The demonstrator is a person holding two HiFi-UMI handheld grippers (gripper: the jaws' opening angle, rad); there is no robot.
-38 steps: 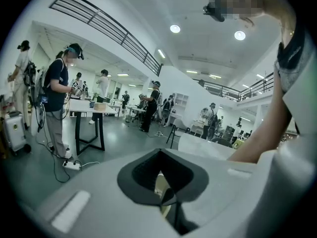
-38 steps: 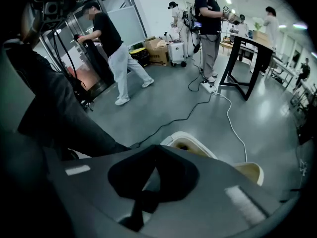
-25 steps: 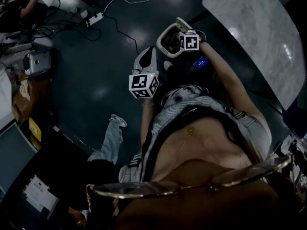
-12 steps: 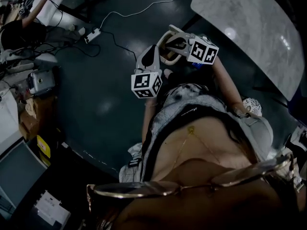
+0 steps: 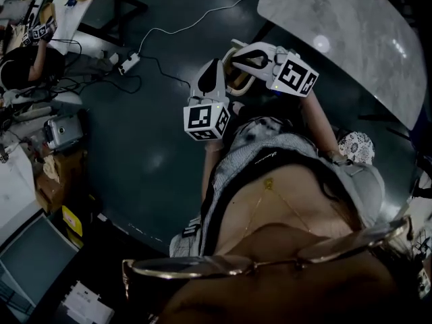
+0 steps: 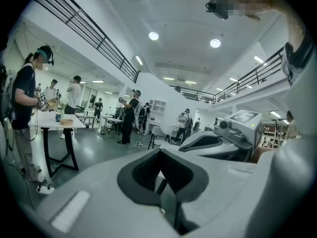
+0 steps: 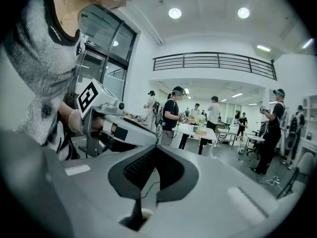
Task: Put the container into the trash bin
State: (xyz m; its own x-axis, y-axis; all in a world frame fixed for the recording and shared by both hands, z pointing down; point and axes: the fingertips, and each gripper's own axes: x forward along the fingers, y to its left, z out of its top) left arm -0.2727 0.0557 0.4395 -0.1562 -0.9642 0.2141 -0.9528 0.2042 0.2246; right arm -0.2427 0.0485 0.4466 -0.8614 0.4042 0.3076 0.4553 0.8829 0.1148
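In the head view my right gripper is held high in front of the person's chest. It is shut on the rim of a pale, beige-edged container that hangs under its tips. In the right gripper view a thin white edge of the container shows between the closed dark pads of the right gripper. My left gripper is raised just left of the container. Its jaws are together with nothing in them. No trash bin is in view.
A marble-topped table stands at the upper right. A power strip and its cable lie on the dark floor. Boxes and equipment crowd the left edge. Several people stand by tables across the hall.
Both grippers have risen. The right one has swung from pointing down to nearly level, carrying the container up, so the gripper now covers most of it.
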